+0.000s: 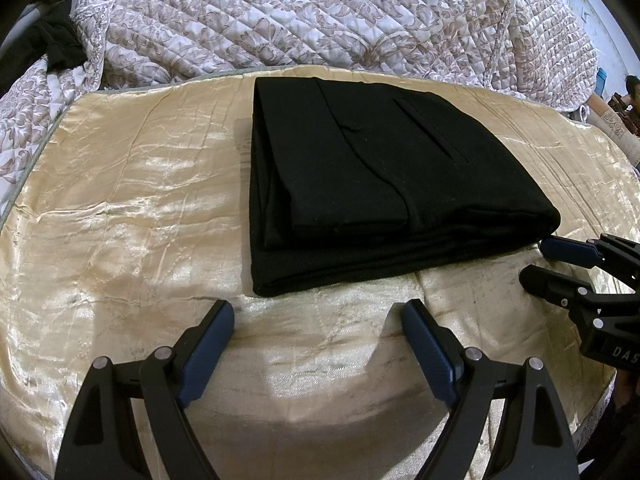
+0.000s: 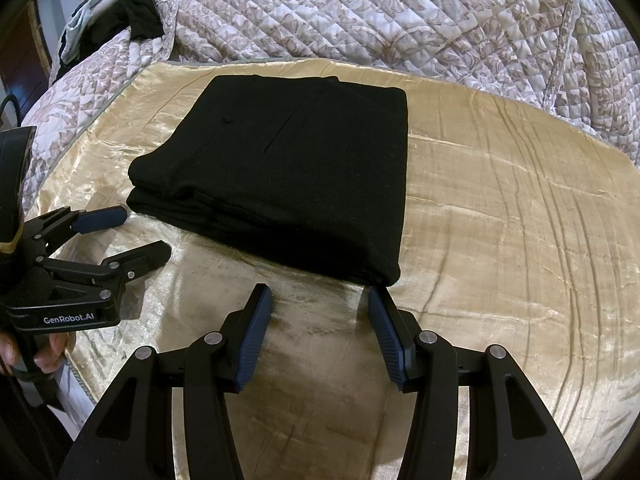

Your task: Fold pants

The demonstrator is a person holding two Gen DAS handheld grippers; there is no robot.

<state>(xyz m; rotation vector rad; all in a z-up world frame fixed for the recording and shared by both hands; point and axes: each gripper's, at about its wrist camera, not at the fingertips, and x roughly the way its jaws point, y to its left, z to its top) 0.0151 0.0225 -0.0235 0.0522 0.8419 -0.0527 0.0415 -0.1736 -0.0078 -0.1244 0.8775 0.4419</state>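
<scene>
The black pants (image 1: 380,180) lie folded into a thick rectangle on the gold satin cloth (image 1: 120,200). My left gripper (image 1: 318,308) is open just in front of their near edge, with nothing between its fingers. In the left wrist view my right gripper (image 1: 538,262) comes in from the right, beside the pants' near right corner. In the right wrist view the pants (image 2: 288,176) fill the middle. My right gripper (image 2: 319,293) stands open before them, empty, its right pad close under their near corner. My left gripper (image 2: 143,230) is open beside the stack's left corner.
A quilted floral bedspread (image 1: 320,16) is bunched up behind the satin cloth (image 2: 520,220). Dark clothes (image 2: 136,12) lie at the far left. A hand (image 2: 48,352) holds the left gripper's handle. A person (image 1: 632,92) is at the far right edge.
</scene>
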